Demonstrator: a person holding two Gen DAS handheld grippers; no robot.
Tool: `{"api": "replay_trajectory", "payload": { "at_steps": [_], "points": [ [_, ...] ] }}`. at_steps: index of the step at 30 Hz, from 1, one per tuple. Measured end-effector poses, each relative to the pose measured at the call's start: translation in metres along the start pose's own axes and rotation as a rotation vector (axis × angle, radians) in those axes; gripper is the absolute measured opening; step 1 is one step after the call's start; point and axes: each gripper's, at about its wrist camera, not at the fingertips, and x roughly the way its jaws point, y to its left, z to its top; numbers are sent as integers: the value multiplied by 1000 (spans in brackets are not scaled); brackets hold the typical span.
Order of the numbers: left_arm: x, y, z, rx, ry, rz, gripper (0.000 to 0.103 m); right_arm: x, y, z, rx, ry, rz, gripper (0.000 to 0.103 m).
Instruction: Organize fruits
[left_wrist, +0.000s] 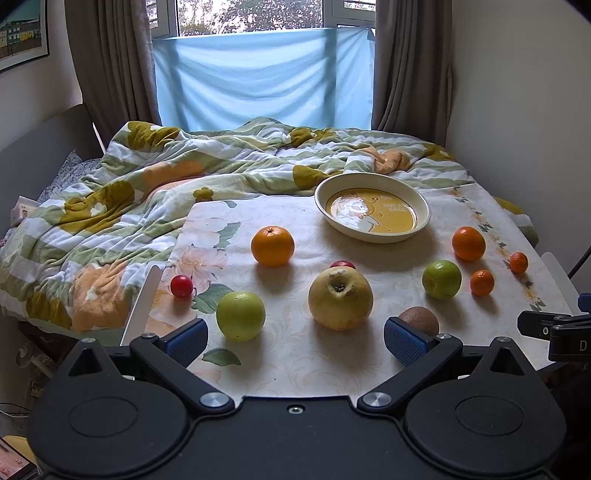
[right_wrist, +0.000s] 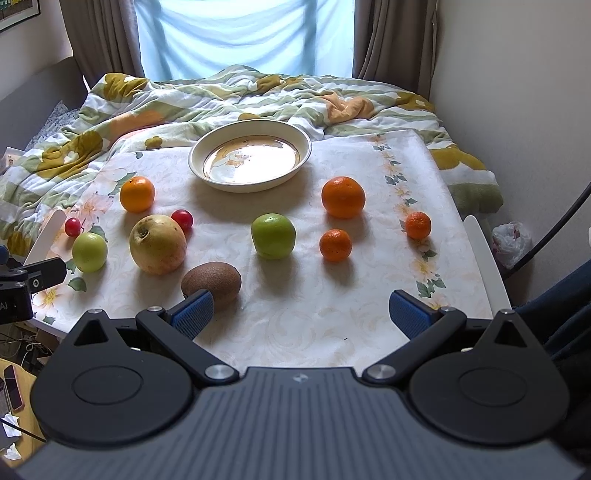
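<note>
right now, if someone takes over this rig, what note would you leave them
Left gripper: jaws open, empty, low over the near table edge.
Right gripper: jaws open, empty, same height.
Plate at the back of the table holds nothing yet.
All fruit lies loose on the tablecloth: yellow apple, kiwi, two green apples, two oranges, two small tangerines, two small red fruits.
Done: nothing moved to the plate.
Left: every fruit. The kiwi is nearest the right gripper, probably the easiest start.
</note>
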Motion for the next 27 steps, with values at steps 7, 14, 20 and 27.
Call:
{"api": "replay_trajectory", "payload": {
  "at_steps": [7, 14, 20, 27],
  "points": [
    [2, 0, 0, -8, 5, -9, 103, 0, 0, 0, 0, 1, 1, 103],
    [2, -3, -1, -5, 1, -14, 103, 0, 1, 0, -1, 2, 0, 103],
    [1, -3, 0, -11, 6, -17, 103, 0, 2, 1, -5, 6, 3, 103],
    [0, -4, 0, -10, 3, -17, 103, 1, 3, 1, -7, 6, 4, 103]
  ]
}}
